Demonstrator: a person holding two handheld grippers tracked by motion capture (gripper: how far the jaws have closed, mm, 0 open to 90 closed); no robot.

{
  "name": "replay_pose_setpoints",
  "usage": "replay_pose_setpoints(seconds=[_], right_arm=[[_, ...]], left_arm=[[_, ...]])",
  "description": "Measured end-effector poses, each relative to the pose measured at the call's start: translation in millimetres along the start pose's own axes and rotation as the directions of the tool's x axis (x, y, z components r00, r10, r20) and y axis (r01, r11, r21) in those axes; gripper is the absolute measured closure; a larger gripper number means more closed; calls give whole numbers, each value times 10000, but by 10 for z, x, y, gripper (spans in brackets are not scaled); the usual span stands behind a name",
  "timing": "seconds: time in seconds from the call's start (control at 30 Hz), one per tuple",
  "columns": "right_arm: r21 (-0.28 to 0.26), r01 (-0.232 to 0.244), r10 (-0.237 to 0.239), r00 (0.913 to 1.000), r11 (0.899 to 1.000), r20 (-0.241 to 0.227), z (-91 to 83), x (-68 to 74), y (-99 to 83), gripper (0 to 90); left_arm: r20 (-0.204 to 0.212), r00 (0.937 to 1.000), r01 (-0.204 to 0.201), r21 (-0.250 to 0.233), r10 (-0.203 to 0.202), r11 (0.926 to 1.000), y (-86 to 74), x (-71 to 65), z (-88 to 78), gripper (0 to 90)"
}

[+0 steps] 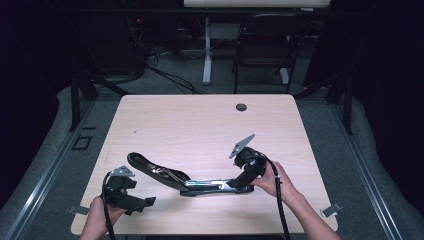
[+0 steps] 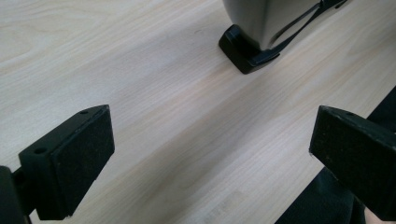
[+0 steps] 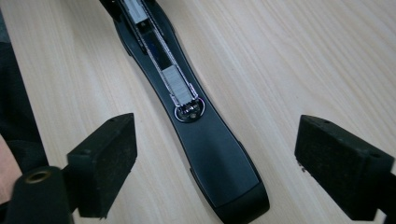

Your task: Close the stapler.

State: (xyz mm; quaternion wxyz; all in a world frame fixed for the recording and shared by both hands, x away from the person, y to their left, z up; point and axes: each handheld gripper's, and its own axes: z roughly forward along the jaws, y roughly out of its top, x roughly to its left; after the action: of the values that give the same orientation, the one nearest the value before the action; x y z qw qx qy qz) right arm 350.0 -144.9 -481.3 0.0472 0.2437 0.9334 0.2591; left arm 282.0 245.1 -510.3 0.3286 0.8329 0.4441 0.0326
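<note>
A black stapler (image 1: pixel 200 186) lies swung open flat on the wooden table (image 1: pixel 200 125), its lid arm (image 1: pixel 150 168) reaching up and left. In the right gripper view its black base end (image 3: pixel 224 177) and metal staple channel (image 3: pixel 173 79) run between my jaws. My right gripper (image 1: pixel 239 184) hovers over that end, open, its pads (image 3: pixel 107 158) on either side and clear of it. My left gripper (image 1: pixel 146 202) sits near the front left edge, open with bare table between its jaws (image 2: pixel 210 158). The stapler's other end (image 2: pixel 243 46) shows ahead of it.
A round cable hole (image 1: pixel 241 107) sits near the table's far edge. A chair (image 1: pixel 265 45) and a desk leg (image 1: pixel 206 50) stand beyond the table. Small metal clips (image 1: pixel 331 210) mark the front corners. Dark floor surrounds the table.
</note>
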Motion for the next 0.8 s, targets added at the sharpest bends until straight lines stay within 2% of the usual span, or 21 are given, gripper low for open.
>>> replay_pose_setpoints(seconds=[0.17, 0.27, 0.4, 0.5, 0.53, 0.57, 0.6, 0.63, 0.7, 0.8], right_arm=[[20, 29, -29, 9999, 10000, 131, -4, -37, -13, 164], [-6, 30, -30, 9997, 10000, 226, 10, -50, -9, 210], [-202, -40, 49, 9991, 9998, 426, 30, -57, 3, 306], [-131, -37, 43, 9987, 9999, 517, 31, -60, 4, 375], [-998, -154, 265, 9935, 9949, 1107, 91, -27, -15, 411], [-1011, -17, 140, 9926, 9949, 1209, 80, -24, -10, 458], [-1266, 66, 91, 9924, 9919, 1230, 82, -15, -9, 524], [-341, 279, -243, 9945, 9990, 1015, -1, -14, 19, 561], [-477, 438, -386, 9937, 9979, 1055, -24, 4, 29, 660], [-526, 477, -419, 9933, 9975, 1074, -22, 18, 28, 759]], left_arm=[[-231, 9994, 262, -122, -264, 9996, 0, 11, -31, 32], [-428, 9983, 389, -262, -400, 9989, 10, 9, -44, 178], [-429, 9972, 576, -704, -607, 9959, 3, 22, -88, 314], [-516, 9952, 768, -1197, -835, 9898, -32, 38, -155, 409], [-469, 9953, 776, -1417, -850, 9869, -30, 45, -177, 451], [-397, 9951, 822, -1689, -901, 9822, -24, 44, -196, 488], [-326, 9956, 804, -1896, -881, 9786, -16, 46, -210, 527], [-280, 9957, 814, -2029, -888, 9758, -9, 45, -217, 566], [-252, 9954, 844, -2255, -924, 9706, -8, 43, -214, 630], [-80, 9961, 826, -2535, -875, 9638, 4, 26, -241, 731]])
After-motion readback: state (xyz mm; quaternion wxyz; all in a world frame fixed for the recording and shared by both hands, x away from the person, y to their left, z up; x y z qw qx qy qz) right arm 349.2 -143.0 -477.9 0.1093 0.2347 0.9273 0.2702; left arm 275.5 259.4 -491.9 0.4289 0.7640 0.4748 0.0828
